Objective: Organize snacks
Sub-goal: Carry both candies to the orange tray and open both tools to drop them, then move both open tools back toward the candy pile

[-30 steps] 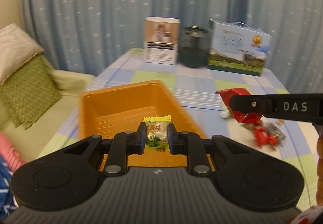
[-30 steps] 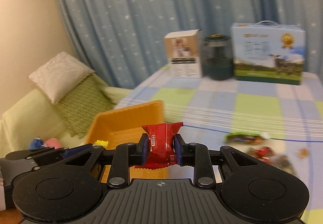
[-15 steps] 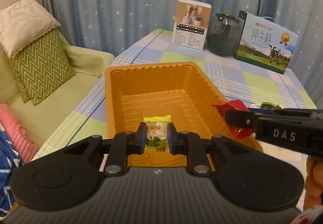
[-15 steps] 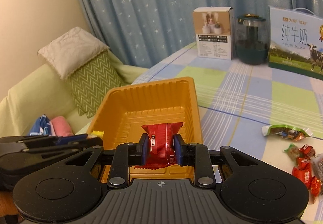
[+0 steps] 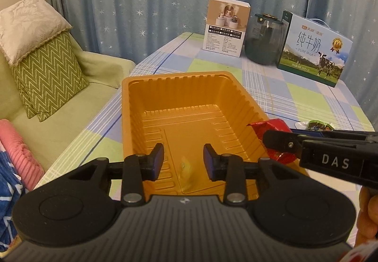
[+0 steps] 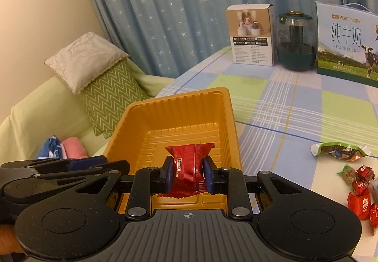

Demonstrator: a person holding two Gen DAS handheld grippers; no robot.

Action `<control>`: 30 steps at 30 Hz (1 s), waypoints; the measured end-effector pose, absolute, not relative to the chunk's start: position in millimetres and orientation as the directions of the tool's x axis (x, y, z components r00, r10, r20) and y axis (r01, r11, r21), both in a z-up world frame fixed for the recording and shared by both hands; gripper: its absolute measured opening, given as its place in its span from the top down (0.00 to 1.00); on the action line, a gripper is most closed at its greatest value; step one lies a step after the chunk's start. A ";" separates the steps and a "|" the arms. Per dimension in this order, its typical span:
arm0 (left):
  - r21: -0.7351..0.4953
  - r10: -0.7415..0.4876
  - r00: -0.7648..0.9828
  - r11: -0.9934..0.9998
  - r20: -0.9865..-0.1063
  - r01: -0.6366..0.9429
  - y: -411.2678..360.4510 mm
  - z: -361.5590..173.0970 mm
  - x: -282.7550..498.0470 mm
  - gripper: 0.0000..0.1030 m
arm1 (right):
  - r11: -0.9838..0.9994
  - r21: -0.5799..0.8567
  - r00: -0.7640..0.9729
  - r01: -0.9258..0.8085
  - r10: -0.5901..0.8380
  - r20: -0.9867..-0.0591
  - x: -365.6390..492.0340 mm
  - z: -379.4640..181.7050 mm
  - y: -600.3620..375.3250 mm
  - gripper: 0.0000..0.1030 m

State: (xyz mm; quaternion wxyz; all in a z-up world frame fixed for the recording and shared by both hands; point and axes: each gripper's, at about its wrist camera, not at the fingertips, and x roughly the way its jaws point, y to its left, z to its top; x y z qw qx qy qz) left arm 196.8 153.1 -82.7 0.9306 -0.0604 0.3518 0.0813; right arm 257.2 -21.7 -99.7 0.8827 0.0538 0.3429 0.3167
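An orange plastic tray (image 5: 179,87) (image 6: 189,106) stands on the checked tablecloth. My left gripper (image 5: 183,162) is open above the tray's near end; a small yellow-green candy (image 5: 184,167), blurred, lies or falls on the tray floor just below it. My right gripper (image 6: 188,175) is shut on a red snack packet (image 6: 189,162) and holds it over the tray's near right side. The packet also shows in the left wrist view (image 5: 271,126), at the tray's right rim. Several loose wrapped candies (image 6: 359,181) lie on the table to the right.
A white product box (image 5: 225,25), a dark green jar (image 5: 264,40) and a milk carton box (image 5: 314,49) stand at the table's far end. A green sofa with cushions (image 5: 42,77) lies left of the table. A green snack pack (image 6: 340,151) lies right of the tray.
My left gripper has opened and let go of the yellow-green candy, which has dropped into the tray. My right gripper has moved closer over the tray, still holding the red packet.
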 end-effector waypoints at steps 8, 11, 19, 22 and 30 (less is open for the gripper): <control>-0.049 0.185 0.734 0.957 -0.654 -0.285 171.0 -80.2 190.6 0.68 | 0.789 0.337 0.562 -0.514 0.607 -0.562 258.9 -99.3 -22.9 0.73; -0.057 0.190 0.733 0.953 -0.653 -0.297 174.8 -79.4 189.3 0.68 | 0.781 0.347 0.560 -0.519 0.618 -0.552 258.6 -98.3 -22.1 0.73; -0.056 0.184 0.736 0.956 -0.652 -0.289 172.3 -78.3 190.0 0.65 | 0.757 0.428 0.590 -0.494 0.653 -0.474 265.1 -89.0 -35.7 0.38; -0.060 0.175 0.740 0.958 -0.650 -0.280 169.3 -77.4 190.8 0.65 | 0.777 0.419 0.613 -0.470 0.629 -0.478 266.5 -87.3 -41.1 0.38; -0.064 0.154 0.744 0.965 -0.650 -0.256 156.1 -76.4 195.8 0.59 | 0.812 0.400 0.645 -0.425 0.582 -0.496 266.5 -85.3 -52.8 0.38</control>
